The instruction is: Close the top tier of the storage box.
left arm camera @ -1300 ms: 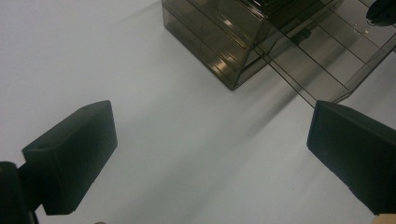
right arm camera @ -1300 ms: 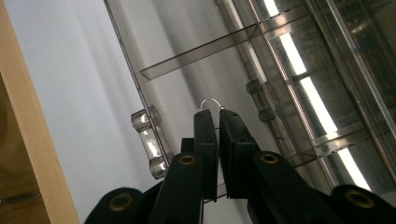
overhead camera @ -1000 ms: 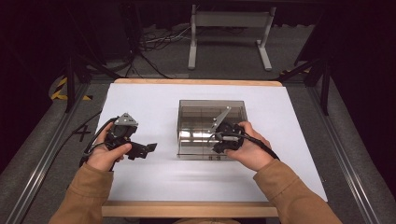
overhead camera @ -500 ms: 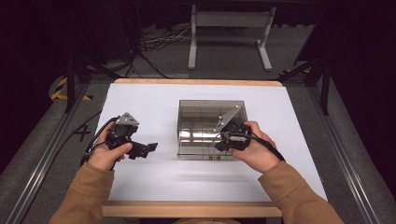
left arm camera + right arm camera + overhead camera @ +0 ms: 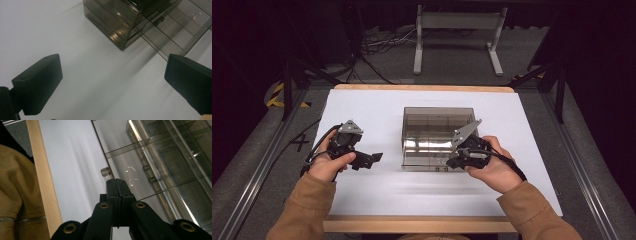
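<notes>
Drawer box (image 5: pixel 436 136), a smoked clear-plastic organiser, stands near the middle of the table (image 5: pixel 377 107), slightly toward the right edge, with a drawer (image 5: pixel 140 177) drawn out toward the near edge. Walls look thin and rigid; I judge the unit light, hard, glossy and therefore slippery, liable to slide on the white surface if pulled without bracing, and prone to scratching or cracking under a hard pinch. Two small curved metal pieces (image 5: pixel 131 170) lie in the open drawer; a small clear knob (image 5: pixel 105 171) sits on its front. That knob, or the drawer's front lip, appears the proper hold; the box body is better steadied flat-on at a side wall. Right gripper (image 5: pixel 117 182) is at the drawer front, jaws fully closed against each other with nothing between them. Left gripper (image 5: pixel 112 75) hovers off the box's left side, jaws wide apart and empty.
</notes>
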`<state>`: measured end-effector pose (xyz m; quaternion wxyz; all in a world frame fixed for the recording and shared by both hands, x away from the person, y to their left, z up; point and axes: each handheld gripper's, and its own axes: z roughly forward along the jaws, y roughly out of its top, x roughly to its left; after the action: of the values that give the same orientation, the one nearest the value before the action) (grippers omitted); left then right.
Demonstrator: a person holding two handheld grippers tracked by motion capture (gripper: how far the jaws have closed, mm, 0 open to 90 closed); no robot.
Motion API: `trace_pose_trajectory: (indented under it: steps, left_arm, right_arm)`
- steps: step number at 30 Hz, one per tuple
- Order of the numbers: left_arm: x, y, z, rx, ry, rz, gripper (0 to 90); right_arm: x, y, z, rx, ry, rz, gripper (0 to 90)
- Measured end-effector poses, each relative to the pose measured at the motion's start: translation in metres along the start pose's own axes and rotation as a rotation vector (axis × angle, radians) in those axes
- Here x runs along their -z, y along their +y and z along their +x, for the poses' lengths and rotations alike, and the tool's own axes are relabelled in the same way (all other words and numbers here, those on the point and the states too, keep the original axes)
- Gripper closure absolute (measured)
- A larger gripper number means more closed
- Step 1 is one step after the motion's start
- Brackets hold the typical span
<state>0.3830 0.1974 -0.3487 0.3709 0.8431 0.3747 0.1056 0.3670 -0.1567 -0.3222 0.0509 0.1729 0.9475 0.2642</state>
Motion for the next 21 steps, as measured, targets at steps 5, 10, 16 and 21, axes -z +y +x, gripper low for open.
trace_pose_trajectory:
  steps: [5,10,16,21]
  left_arm:
    - [-0.001,-0.001,0.000,-0.001,0.004,0.001,2.1]
    - [0.001,-0.001,0.000,-0.002,0.008,-0.002,2.2]
    - [0.001,-0.002,-0.001,-0.001,0.008,0.000,2.1]
    - [0.001,-0.002,-0.001,-0.001,0.011,0.000,2.1]
  right_arm:
    - [-0.001,-0.004,0.006,0.015,0.026,0.002,90.0]
    - [-0.004,-0.009,0.008,0.048,0.052,-0.004,90.0]
    - [-0.010,-0.015,0.009,0.053,0.078,0.023,90.0]
    - [-0.015,-0.016,0.008,0.059,0.088,0.032,90.0]
